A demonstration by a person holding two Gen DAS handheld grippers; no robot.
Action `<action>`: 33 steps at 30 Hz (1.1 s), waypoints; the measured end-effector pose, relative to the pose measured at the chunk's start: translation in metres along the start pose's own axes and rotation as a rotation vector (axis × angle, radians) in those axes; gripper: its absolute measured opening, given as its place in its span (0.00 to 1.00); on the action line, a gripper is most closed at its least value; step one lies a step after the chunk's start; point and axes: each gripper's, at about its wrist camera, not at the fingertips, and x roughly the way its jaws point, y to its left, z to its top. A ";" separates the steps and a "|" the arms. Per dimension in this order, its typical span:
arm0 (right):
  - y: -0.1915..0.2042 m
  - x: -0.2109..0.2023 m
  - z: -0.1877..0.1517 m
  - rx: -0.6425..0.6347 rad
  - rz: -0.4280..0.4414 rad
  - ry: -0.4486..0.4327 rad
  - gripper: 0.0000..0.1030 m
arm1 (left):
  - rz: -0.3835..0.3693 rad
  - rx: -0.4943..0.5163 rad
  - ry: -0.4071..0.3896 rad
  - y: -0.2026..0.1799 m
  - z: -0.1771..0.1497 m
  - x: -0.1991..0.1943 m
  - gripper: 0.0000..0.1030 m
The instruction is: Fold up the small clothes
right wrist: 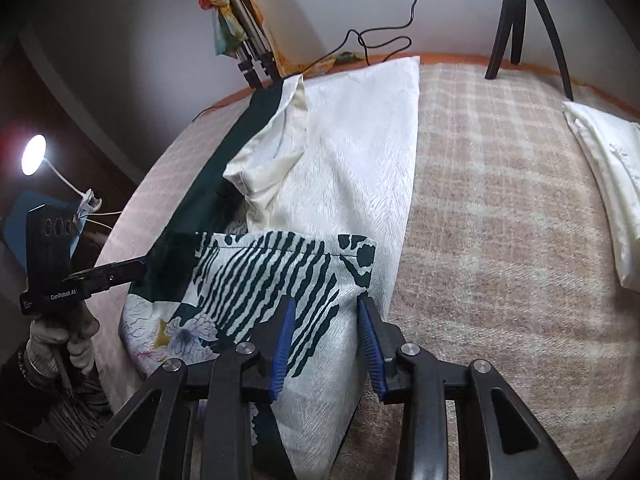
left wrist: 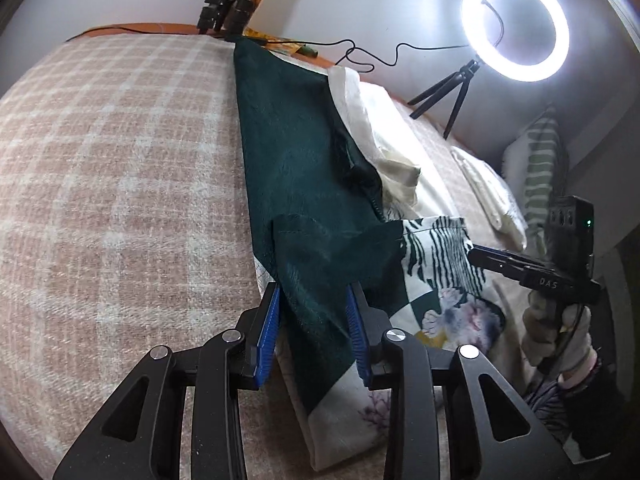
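On the checked pink blanket (right wrist: 500, 220) lies the patterned garment of dark green, zebra-striped and floral cloth (right wrist: 256, 280). Left gripper (left wrist: 314, 330) and right gripper (right wrist: 326, 340) each straddle its near hem at six o'clock, jaws parted, gripping nothing. Best to close on both corners evenly before lifting. No containers are visible.

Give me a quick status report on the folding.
Left tool open over green cloth. Right tool open astride patterned garment. Nothing blocking.
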 end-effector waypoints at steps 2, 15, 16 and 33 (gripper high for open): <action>0.000 0.000 0.000 -0.004 -0.007 -0.002 0.30 | 0.010 0.009 -0.009 -0.001 0.000 -0.001 0.23; 0.010 0.004 0.000 -0.041 -0.075 -0.006 0.10 | 0.016 0.030 -0.048 -0.005 -0.004 -0.005 0.04; 0.011 0.004 0.000 -0.045 -0.084 -0.007 0.02 | 0.019 0.035 -0.061 -0.006 -0.004 -0.007 0.03; 0.025 -0.004 0.005 -0.127 -0.165 -0.047 0.21 | 0.058 0.004 -0.150 -0.008 0.005 -0.016 0.13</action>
